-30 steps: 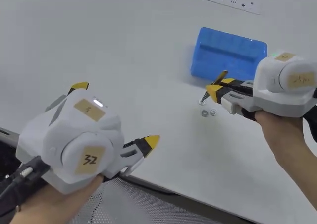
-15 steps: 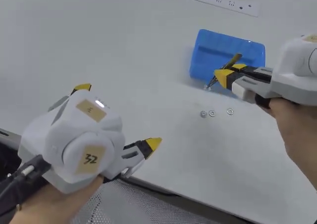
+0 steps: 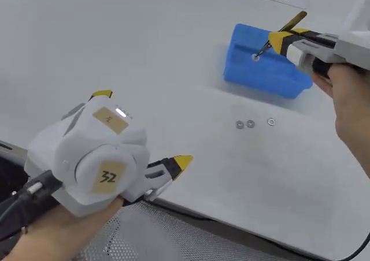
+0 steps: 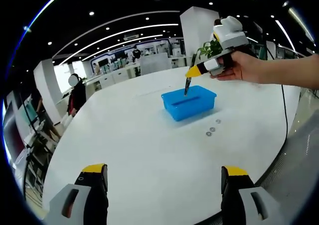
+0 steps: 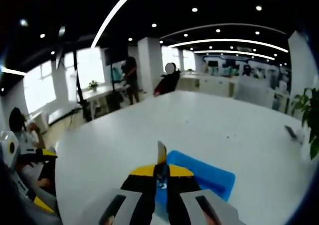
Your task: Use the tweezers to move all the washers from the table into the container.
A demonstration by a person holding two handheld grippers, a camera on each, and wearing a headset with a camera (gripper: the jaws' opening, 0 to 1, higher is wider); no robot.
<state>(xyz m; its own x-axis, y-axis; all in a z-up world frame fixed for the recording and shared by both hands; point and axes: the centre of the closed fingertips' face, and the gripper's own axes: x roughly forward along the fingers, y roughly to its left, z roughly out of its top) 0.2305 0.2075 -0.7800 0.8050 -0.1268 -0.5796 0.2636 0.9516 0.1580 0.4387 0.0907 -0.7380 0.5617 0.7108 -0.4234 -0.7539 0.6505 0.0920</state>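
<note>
The right tool is pressed together on the tweezers. Their tips point down over the open blue container, near its left end. A small bright speck sits at the tips, too small to tell as a washer. Three washers lie on the white worktop just in front of the container, two close together and the third a little apart to the right. The left tool is spread wide, holding nothing, above the worktop's near edge and well apart from the container.
</note>
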